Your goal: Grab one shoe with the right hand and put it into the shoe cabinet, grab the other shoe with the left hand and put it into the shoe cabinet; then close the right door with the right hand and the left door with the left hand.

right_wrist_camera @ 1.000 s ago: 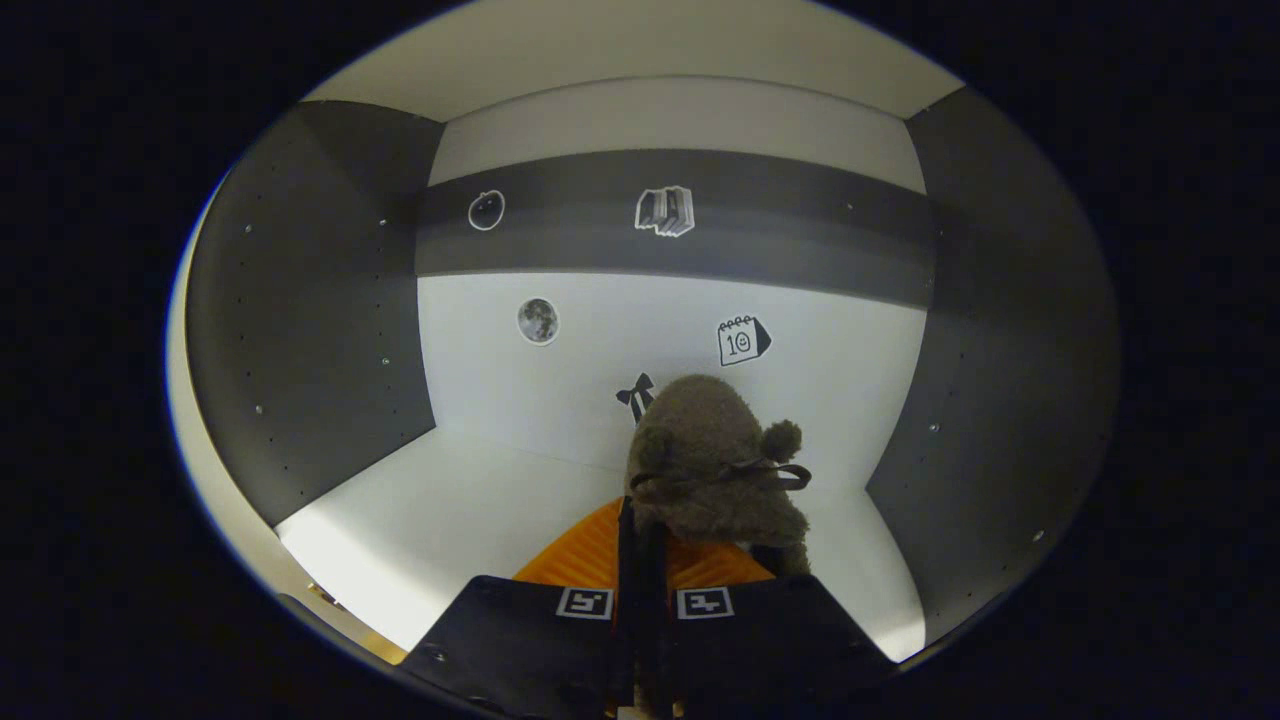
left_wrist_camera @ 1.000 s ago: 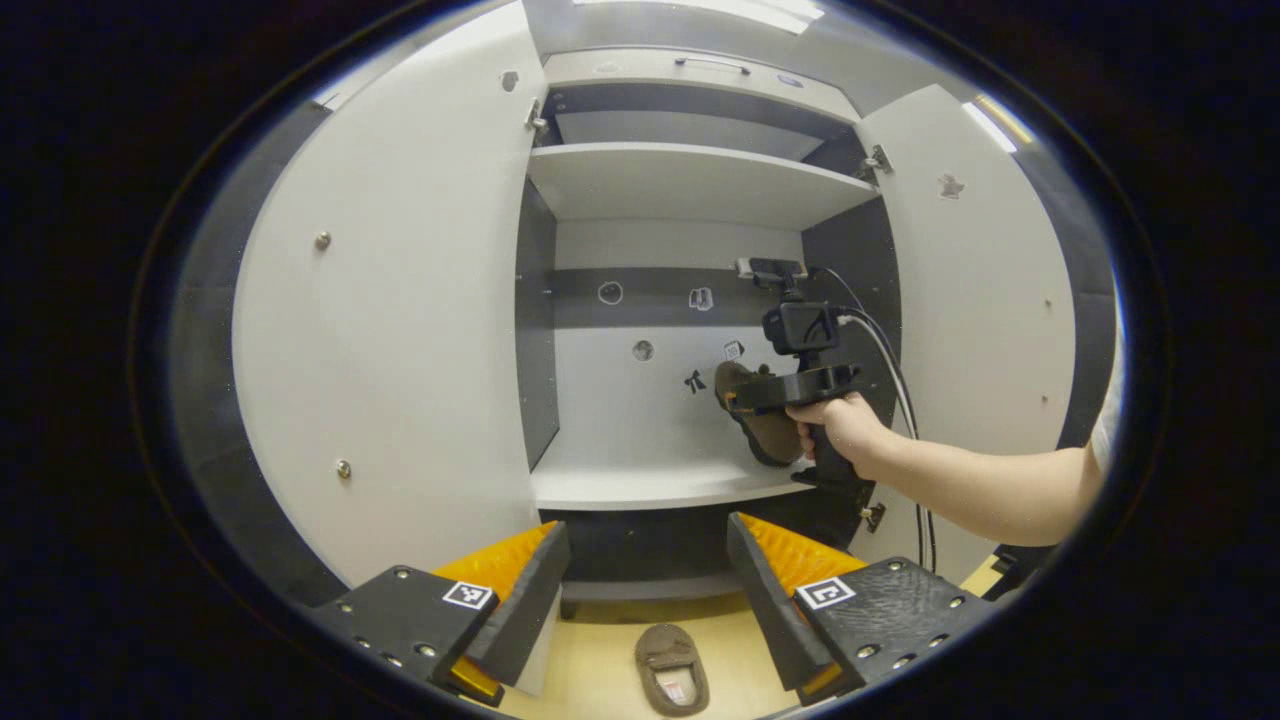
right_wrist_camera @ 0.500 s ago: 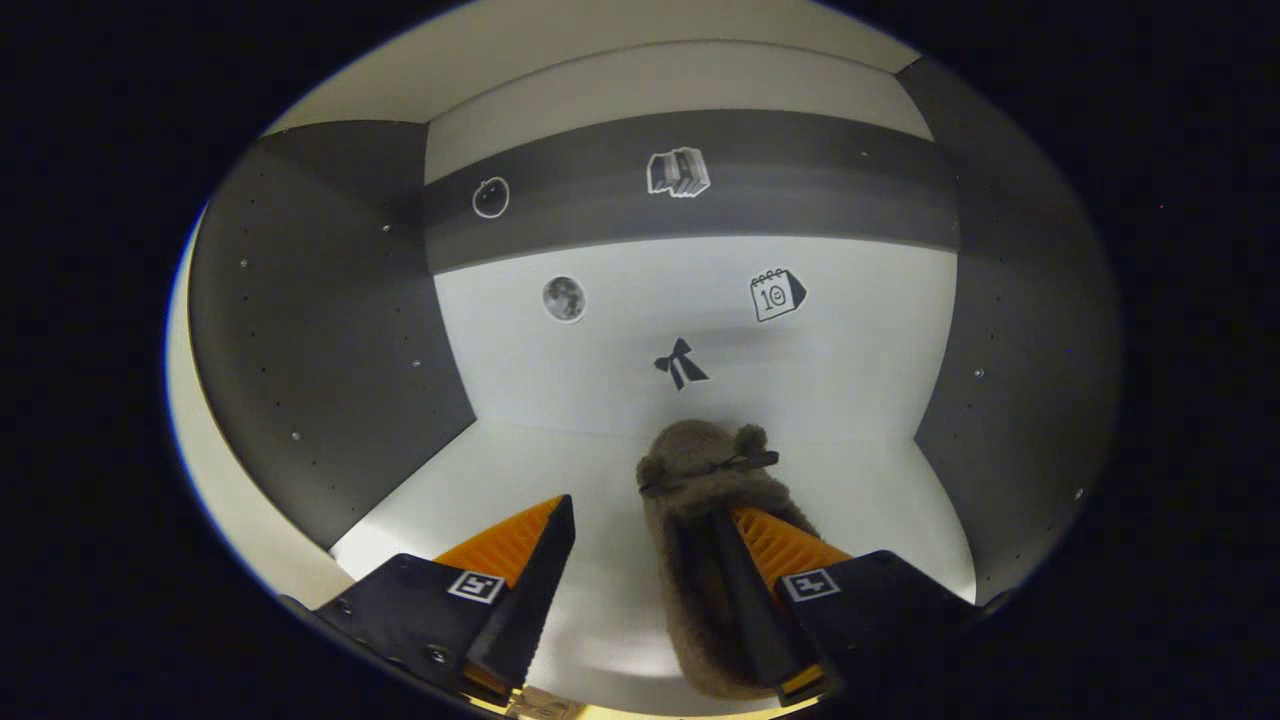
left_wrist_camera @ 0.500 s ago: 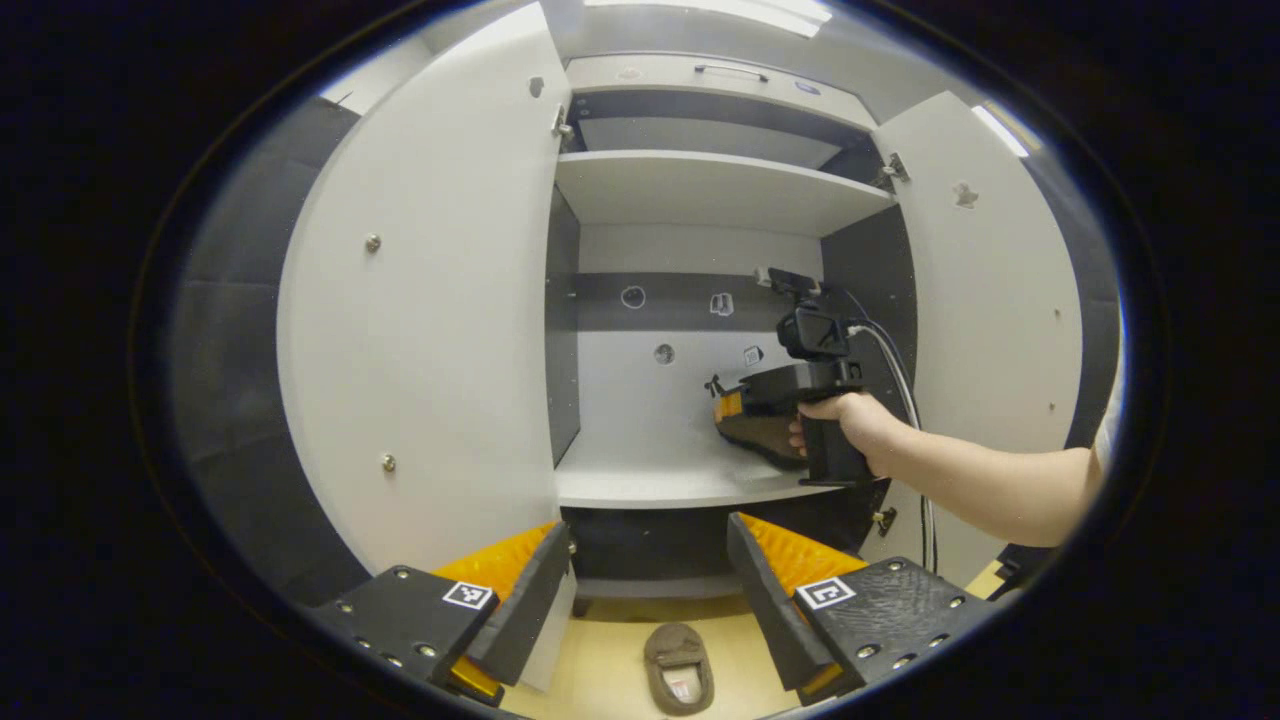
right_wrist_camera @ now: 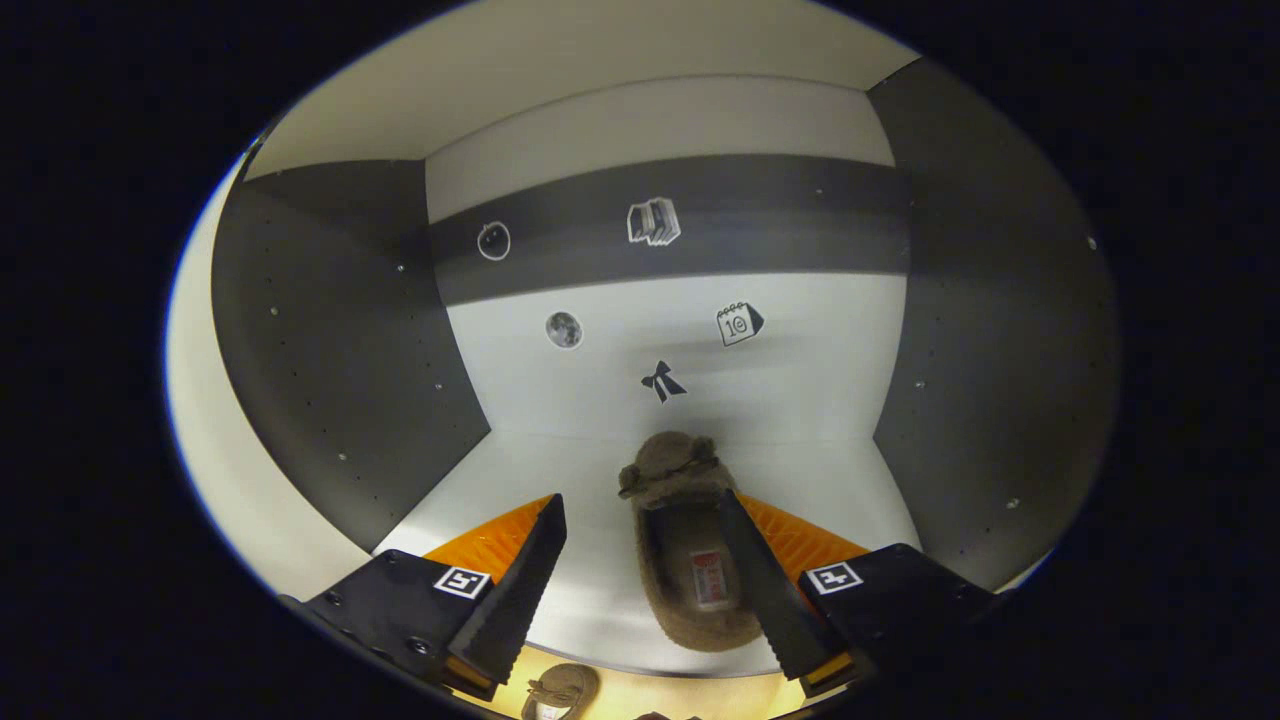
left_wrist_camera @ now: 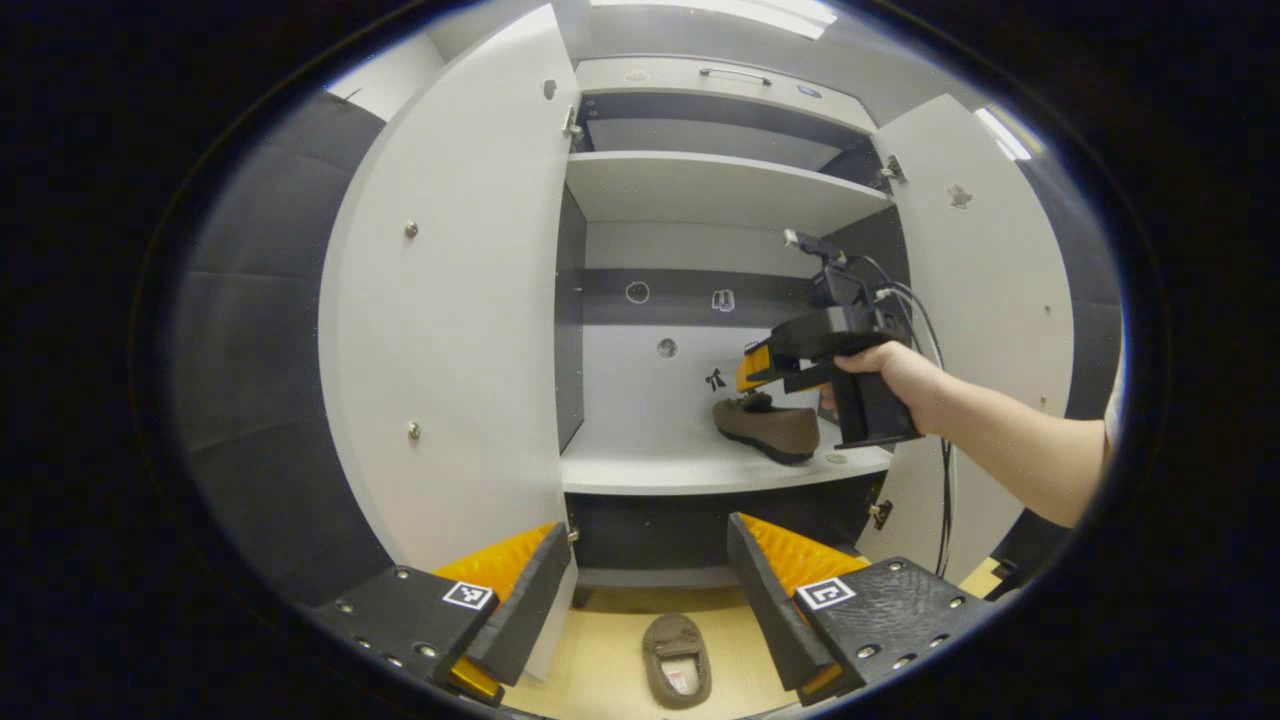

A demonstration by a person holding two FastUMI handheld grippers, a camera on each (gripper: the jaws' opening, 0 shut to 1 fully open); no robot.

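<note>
Both doors of the shoe cabinet [left_wrist_camera: 720, 190] stand wide: left door [left_wrist_camera: 450, 300] and right door [left_wrist_camera: 985, 270] swung out toward me. In the left gripper view I see my right gripper [left_wrist_camera: 760, 368] held in a hand [left_wrist_camera: 900, 372] inside the middle compartment, raised just above a brown fuzzy slipper [left_wrist_camera: 768, 427] and apart from it. That slipper sits flat on the middle shelf [left_wrist_camera: 650, 468], toward the right side, toe pointing at the back wall. The right gripper view agrees: slipper [right_wrist_camera: 690, 540] lies on the white shelf [right_wrist_camera: 520, 480] between my spread fingers, opening facing up, a label visible on the insole; the right gripper [right_wrist_camera: 645, 590] has its jaws apart and holds nothing. Small stickers on the back panel, a black bow sticker [right_wrist_camera: 662, 382] just beyond the slipper's toe. My left gripper [left_wrist_camera: 648, 600] hangs outside the cabinet, jaws apart, empty. Second slipper [left_wrist_camera: 676, 660] lies on the tan floor [left_wrist_camera: 600, 670] in front of the cabinet, between and below the left fingers, not touched. Its edge also appears at the bottom of the right gripper view [right_wrist_camera: 560, 690].
</note>
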